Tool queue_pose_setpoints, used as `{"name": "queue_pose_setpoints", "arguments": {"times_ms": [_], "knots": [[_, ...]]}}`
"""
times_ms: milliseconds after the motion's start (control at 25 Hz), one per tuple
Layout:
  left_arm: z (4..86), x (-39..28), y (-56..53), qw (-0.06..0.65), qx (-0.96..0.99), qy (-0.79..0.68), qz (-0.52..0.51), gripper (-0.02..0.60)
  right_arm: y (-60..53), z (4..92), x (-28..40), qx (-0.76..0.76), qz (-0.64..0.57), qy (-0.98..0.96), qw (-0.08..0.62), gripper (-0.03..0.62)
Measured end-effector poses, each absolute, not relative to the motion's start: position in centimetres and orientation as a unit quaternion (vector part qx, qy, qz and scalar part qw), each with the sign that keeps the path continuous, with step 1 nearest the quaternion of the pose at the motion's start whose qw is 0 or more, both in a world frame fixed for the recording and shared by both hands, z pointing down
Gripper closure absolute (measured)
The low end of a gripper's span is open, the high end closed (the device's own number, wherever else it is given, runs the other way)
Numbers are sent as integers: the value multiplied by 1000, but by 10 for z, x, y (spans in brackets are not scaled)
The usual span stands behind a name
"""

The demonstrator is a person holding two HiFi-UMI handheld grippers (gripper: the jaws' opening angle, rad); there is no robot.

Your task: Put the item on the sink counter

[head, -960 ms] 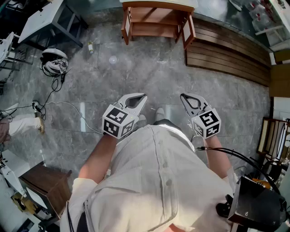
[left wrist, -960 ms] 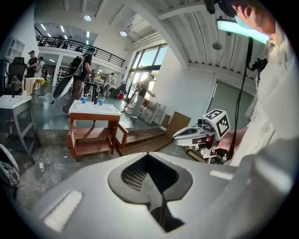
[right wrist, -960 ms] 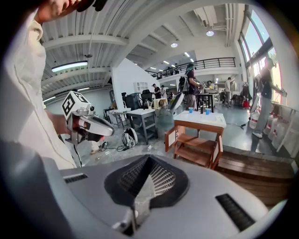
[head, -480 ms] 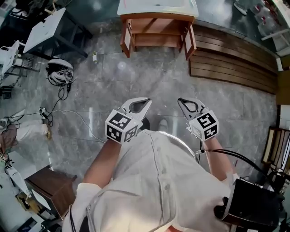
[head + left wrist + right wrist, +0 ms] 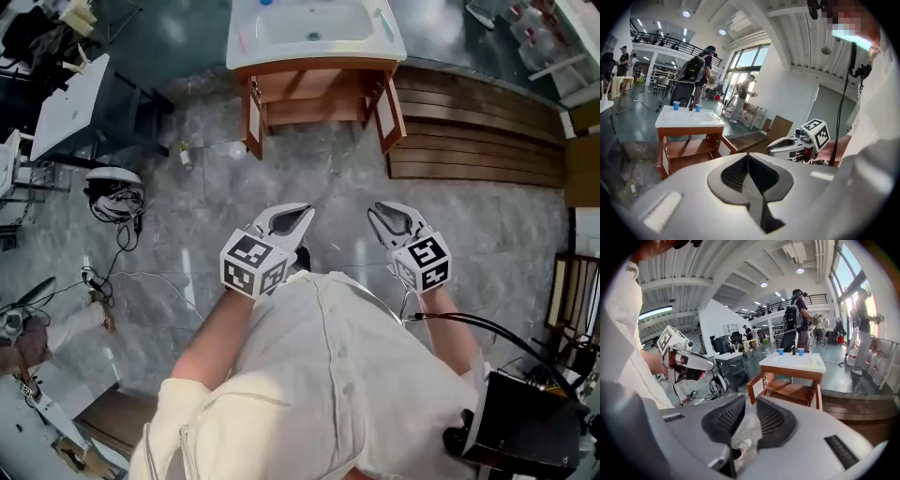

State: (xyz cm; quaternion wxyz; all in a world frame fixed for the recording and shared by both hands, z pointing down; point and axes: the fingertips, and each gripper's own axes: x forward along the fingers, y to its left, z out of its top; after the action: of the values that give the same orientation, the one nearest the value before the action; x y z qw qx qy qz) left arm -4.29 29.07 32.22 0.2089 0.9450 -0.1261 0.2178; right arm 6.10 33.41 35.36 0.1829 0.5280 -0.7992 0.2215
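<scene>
A person in a pale shirt [image 5: 319, 375] stands on a grey stone floor [image 5: 197, 234] and holds both grippers out in front at waist height, angled somewhat downward. The left gripper [image 5: 298, 217] has its jaws pressed fully together, the ribbed pads meeting along one line, and it holds nothing. The right gripper [image 5: 380, 217] has just been opening its jaws; they now stand a little apart with a narrow gap, and nothing is between them. Through that gap only the floor and a white shoe [image 5: 743, 445] far below can be seen. The sink counter [image 5: 246, 49] stands well ahead of both grippers, a white tabletop with a basin sunk into it. It rests on a wooden cabinet [image 5: 319, 94] whose two doors hang open to either side. Along its far edge stand two blue cups [image 5: 781, 351] with a dark bottle [image 5: 792, 349] between them. Neither gripper carries an item, and which loose thing the task means cannot be told from here. To the right of the cabinet lies a platform of dark wooden boards [image 5: 478, 131]. On the floor to the left sit a small bottle [image 5: 186, 155] and a coil of cables [image 5: 112, 187]. A black cable [image 5: 487, 328] runs back from the right gripper. Behind the sink counter, other people stand about in a large hall.
</scene>
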Motion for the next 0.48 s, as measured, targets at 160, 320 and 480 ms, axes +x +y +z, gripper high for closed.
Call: {"name": "queue_pose_setpoints", "arguments": {"times_ms": [160,320,480], "knots": [[312,-43,234,195,952,-99,213,577,276,346,65,548,210,-785,200,530],[314,-57,188,182,953,-92,225,577,227,345,68,574,210,-766,198,530],[318,-64,158,194,951,-97,221,577,192,347,66,570,213,-763,216,530]]}}
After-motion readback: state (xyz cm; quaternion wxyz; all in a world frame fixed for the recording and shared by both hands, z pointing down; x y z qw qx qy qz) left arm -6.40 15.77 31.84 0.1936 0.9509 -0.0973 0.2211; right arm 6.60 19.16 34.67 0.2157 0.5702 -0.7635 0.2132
